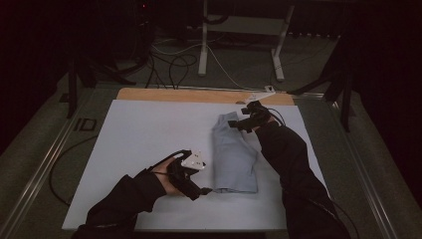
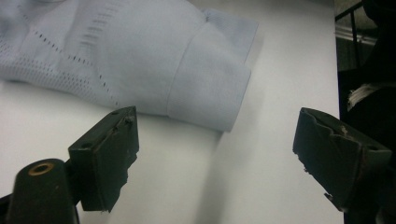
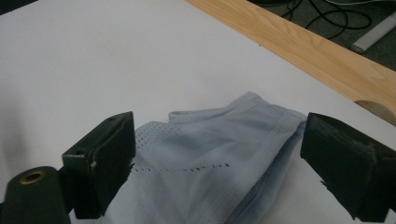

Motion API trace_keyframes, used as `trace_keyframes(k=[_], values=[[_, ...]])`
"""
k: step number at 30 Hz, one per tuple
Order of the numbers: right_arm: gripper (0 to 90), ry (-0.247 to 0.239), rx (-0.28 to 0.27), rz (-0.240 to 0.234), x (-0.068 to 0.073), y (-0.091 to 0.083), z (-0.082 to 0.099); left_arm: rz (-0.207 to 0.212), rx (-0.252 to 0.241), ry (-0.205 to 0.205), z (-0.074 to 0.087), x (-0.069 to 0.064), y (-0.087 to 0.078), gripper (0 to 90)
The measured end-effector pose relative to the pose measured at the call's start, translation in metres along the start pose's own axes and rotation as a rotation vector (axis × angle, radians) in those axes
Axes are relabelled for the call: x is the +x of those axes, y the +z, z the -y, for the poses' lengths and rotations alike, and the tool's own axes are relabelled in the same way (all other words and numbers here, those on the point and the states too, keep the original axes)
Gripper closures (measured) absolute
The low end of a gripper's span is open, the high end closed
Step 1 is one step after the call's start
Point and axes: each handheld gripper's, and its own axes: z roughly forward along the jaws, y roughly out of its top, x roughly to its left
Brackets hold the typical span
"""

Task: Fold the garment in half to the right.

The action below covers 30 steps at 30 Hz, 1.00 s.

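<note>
The left gripper (image 1: 201, 190) sits near the front edge of the desk (image 1: 149, 129), held low in a dark-sleeved left hand (image 1: 169, 181), its fingers (image 2: 109, 154) spread wide with nothing pressed between them. The right gripper (image 1: 238, 124) is out toward the desk's far edge on an extended right forearm (image 1: 288, 159), its fingers (image 3: 105, 161) also wide apart and clamping nothing.

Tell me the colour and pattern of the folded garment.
Pale blue garment with rows of small perforations; clearest in the left gripper view.
</note>
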Motion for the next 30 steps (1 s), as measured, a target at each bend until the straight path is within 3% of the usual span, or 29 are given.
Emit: trace_keyframes(k=[5, 9, 13, 15, 17, 23, 30], values=[[10.3, -0.008, 0.010, 0.005, 0.000, 0.004, 0.001, 0.031, 0.000, -0.030, 0.016, 0.002, -0.004, 1.7], [10.3, 0.007, 0.001, 0.011, -0.001, 0.005, 0.003, 0.023, -0.011, -0.073, 0.038, 0.005, -0.011, 0.6], [10.3, 0.020, 0.014, 0.042, -0.003, 0.010, 0.004, 0.017, -0.031, -0.085, 0.051, 0.005, -0.018, 0.6], [10.3, 0.029, 0.015, 0.045, -0.005, 0.012, 0.005, 0.003, -0.046, -0.100, 0.061, 0.006, -0.022, 0.6], [10.8, 0.062, 0.028, 0.048, -0.011, 0.017, 0.009, -0.053, -0.065, -0.122, 0.075, 0.005, -0.029, 0.6], [19.5, 0.119, 0.061, 0.100, -0.022, 0.027, 0.019, -0.109, -0.134, -0.186, 0.103, 0.004, -0.045, 0.6], [23.9, 0.158, 0.129, 0.095, -0.027, 0.040, 0.032, -0.176, -0.178, -0.253, 0.129, 0.007, -0.057, 0.6]])
